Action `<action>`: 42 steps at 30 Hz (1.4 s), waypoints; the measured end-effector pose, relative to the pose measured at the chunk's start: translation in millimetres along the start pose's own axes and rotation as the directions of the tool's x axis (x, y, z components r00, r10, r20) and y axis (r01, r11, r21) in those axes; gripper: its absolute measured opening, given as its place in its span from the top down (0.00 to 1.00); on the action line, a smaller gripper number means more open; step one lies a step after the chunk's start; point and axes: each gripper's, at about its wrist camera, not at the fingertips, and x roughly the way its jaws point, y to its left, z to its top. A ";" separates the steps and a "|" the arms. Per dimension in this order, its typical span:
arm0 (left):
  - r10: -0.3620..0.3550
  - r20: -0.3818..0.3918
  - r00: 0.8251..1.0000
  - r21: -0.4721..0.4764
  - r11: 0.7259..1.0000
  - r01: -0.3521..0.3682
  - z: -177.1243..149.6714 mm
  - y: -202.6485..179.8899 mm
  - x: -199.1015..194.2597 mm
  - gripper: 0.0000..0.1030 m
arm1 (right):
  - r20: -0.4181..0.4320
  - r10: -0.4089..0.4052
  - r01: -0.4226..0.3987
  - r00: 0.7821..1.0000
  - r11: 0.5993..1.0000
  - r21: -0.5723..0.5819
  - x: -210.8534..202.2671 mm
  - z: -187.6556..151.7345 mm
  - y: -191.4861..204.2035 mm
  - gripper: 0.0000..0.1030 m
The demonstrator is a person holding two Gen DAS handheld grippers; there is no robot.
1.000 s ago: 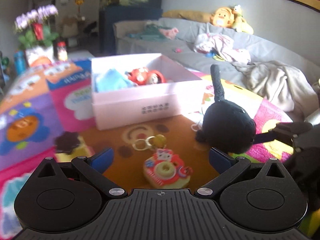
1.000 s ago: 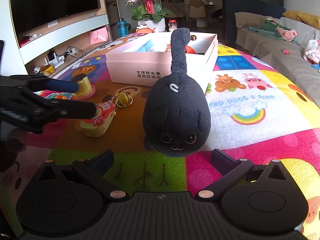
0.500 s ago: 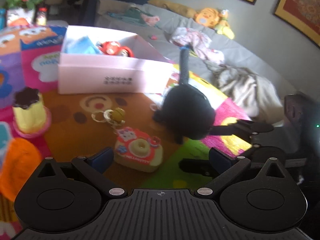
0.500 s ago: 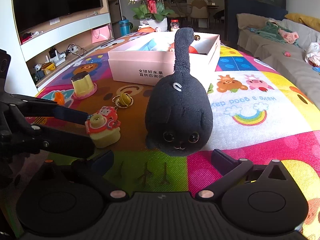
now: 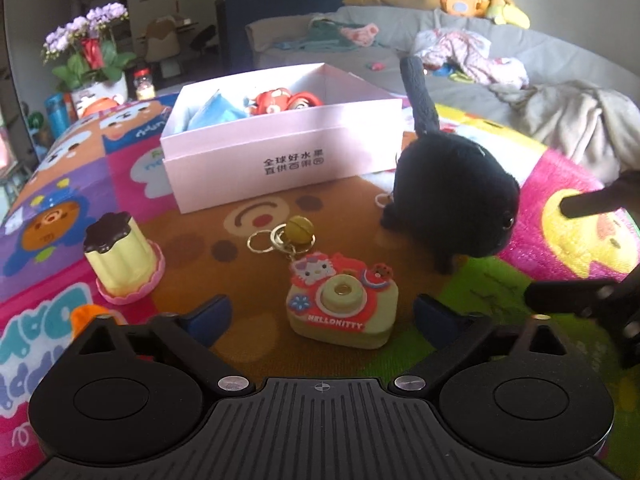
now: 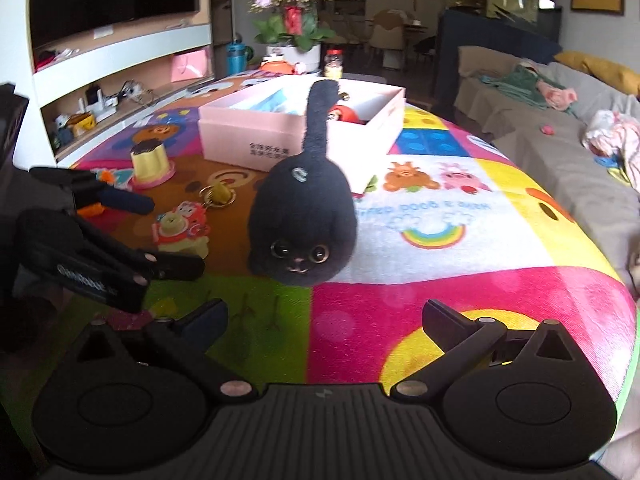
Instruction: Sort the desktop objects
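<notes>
A Hello Kitty toy camera [image 5: 342, 306] with a keyring and bell [image 5: 298, 230] lies on the colourful mat, just ahead of my open, empty left gripper [image 5: 320, 316]. A black plush cat [image 5: 454, 194] sits to its right, tail up. In the right wrist view the cat [image 6: 304, 216] faces my open, empty right gripper [image 6: 324, 320], a short way ahead. The pink box [image 5: 280, 148] behind holds a red toy and something blue. A pudding toy [image 5: 120, 258] stands at the left.
An orange toy [image 5: 86, 314] peeks by the left finger. The right gripper's fingers [image 5: 588, 202] show at the right edge of the left wrist view. A grey sofa [image 5: 520, 72] with clothes lies behind the table. A flower pot [image 6: 294, 36] stands at the far end.
The left gripper has swung back to face the toy camera squarely and moved closer to it. The right gripper has drawn back a little from the cat. Both stay open.
</notes>
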 end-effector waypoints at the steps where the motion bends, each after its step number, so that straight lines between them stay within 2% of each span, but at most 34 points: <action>1: -0.008 0.006 1.000 -0.006 1.000 0.008 0.6 -0.2 -0.1 0.15 | 0.006 -0.008 0.008 1.000 1.000 0.001 -1.4 0.6 0.5 0.00; 3: -0.004 0.014 1.000 -0.005 1.000 0.004 1.2 -0.4 -3.1 0.30 | 0.015 -0.015 0.015 1.000 1.000 -0.008 -1.2 2.8 4.0 0.00; 5: 0.005 0.024 1.000 -0.003 1.000 -0.005 -1.0 0.8 -7.3 0.39 | 0.032 -0.019 0.019 0.999 1.000 -0.018 -0.2 8.2 8.3 0.00; 10: 0.037 0.031 0.999 -0.016 0.999 -0.037 -16.3 9.7 -23.9 0.39 | 0.091 -0.048 0.055 0.995 0.996 -0.068 5.4 29.3 20.8 0.00; 14: 0.073 0.029 0.997 -0.007 0.997 -0.073 -35.6 16.6 -46.3 0.38 | 0.084 -0.084 0.092 0.993 0.991 -0.095 23.1 45.7 28.5 0.00; 16: 0.068 0.032 0.997 -0.011 0.998 -0.068 -41.5 20.8 -55.4 0.34 | 0.069 -0.091 0.097 0.993 0.990 -0.098 33.4 51.2 29.2 0.00; 18: 0.055 0.043 0.998 -0.025 0.998 -0.054 -44.1 25.0 -59.9 0.22 | 0.050 -0.097 0.101 0.994 0.991 -0.091 42.8 55.6 29.1 0.00; 19: 0.052 0.048 0.997 -0.025 0.998 -0.051 -44.0 26.3 -60.1 0.21 | 0.040 -0.093 0.096 0.995 0.992 -0.087 47.0 57.1 28.7 0.01; 23: 0.051 0.045 0.998 -0.014 0.999 -0.051 -40.6 25.9 -52.3 0.19 | -0.011 -0.066 0.065 0.998 0.994 -0.086 54.6 60.4 28.5 0.33; 25: 0.051 0.038 0.998 -0.008 0.999 -0.051 -38.6 25.0 -47.6 0.22 | -0.024 -0.048 0.045 0.999 0.996 -0.081 51.6 60.1 26.4 0.36; 28: 0.036 0.043 0.998 0.021 0.999 -0.037 -37.1 21.3 -48.0 0.39 | -0.032 -0.029 0.027 0.999 0.998 -0.053 39.3 59.2 19.0 0.38; 29: 0.033 0.041 0.999 0.033 0.999 -0.035 -35.4 19.7 -48.4 0.39 | -0.029 -0.017 0.016 0.999 0.999 -0.037 32.9 60.6 15.0 0.38; 31: 0.024 0.048 0.999 0.045 0.999 -0.026 -27.6 18.2 -50.6 0.39 | 0.013 0.005 -0.005 1.000 1.000 0.006 11.6 68.9 5.0 0.38; 33: 0.022 0.083 0.996 0.063 0.998 -0.028 -11.0 18.5 -53.9 0.39 | 0.103 0.026 -0.030 0.994 0.999 0.045 -17.6 81.7 -6.2 0.38; 36: 0.034 0.173 0.984 0.103 0.993 -0.053 28.0 19.1 -59.2 0.39 | 0.244 0.031 -0.049 0.969 0.997 0.068 -57.7 98.5 -18.0 0.38; 39: 0.073 0.282 0.957 0.135 0.984 -0.115 71.3 18.8 -57.8 0.39 | 0.336 0.016 -0.037 0.942 0.998 0.057 -81.2 106.4 -22.8 0.38; 42: 0.109 0.365 0.925 0.149 0.974 -0.174 111.2 16.9 -48.4 0.39 | 0.367 0.003 -0.024 0.930 0.998 0.050 -85.8 107.7 -27.1 0.38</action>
